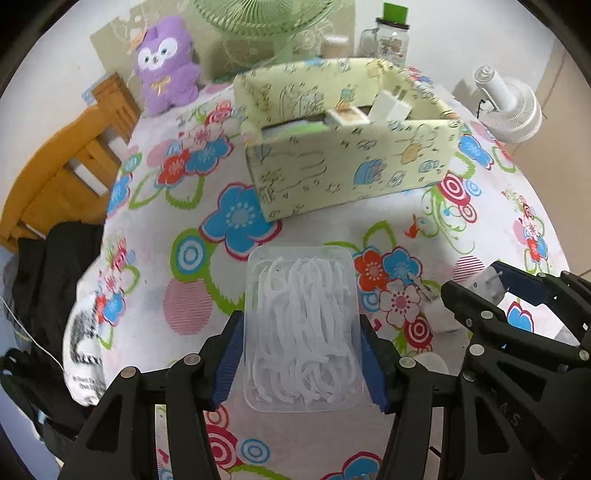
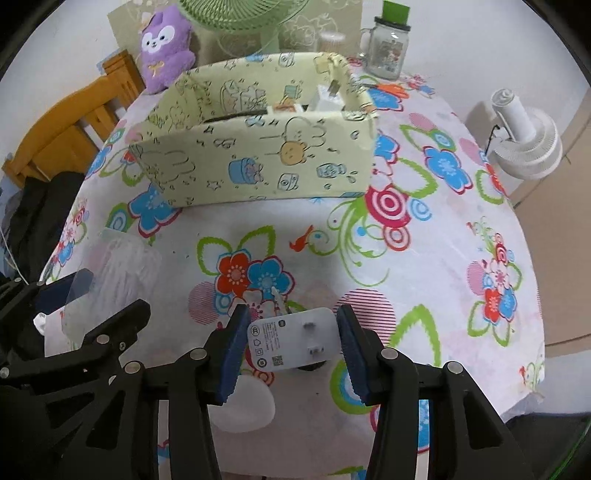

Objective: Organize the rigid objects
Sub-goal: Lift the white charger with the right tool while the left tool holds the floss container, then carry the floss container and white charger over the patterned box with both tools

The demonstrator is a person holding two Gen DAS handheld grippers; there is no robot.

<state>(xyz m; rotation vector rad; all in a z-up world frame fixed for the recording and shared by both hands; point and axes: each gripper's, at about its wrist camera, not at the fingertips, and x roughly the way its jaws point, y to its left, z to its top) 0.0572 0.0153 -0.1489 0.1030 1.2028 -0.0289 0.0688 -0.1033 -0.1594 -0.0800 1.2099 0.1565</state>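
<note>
Left wrist view: left gripper (image 1: 301, 363) closed on a clear plastic box of floss picks (image 1: 303, 332), blue pads pressed against its two long sides, box held above the cloth
Right wrist view: right gripper (image 2: 293, 349) clamped on a white plug adapter (image 2: 293, 339), pins and printed face turned up toward the camera, a pad on each side of it
Right gripper from the left view: seen at the right edge, adapter (image 1: 484, 284) between its blue pads
Left gripper from the right view: at the left edge, the clear box (image 2: 118, 269) showing blurred beside it
Under the right gripper: a pale round object on the cloth, too blurred to identify
Surface: table covered by a white flowered tablecloth (image 1: 166, 288) with blue, red and green blooms
Storage box (image 1: 351, 147): pale green with cartoon prints, open top, standing farther back, near the middle of the table
Inside the storage box: a white charger (image 1: 389, 107) and small flat cartons toward its right end
Far edge: purple plush toy (image 1: 166, 62) at left, green fan (image 1: 258, 18) behind the box, glass jar with green lid (image 1: 391, 33) at right
Off the table: white fan (image 2: 524, 140) at right, wooden chair (image 1: 62, 177) at left
</note>
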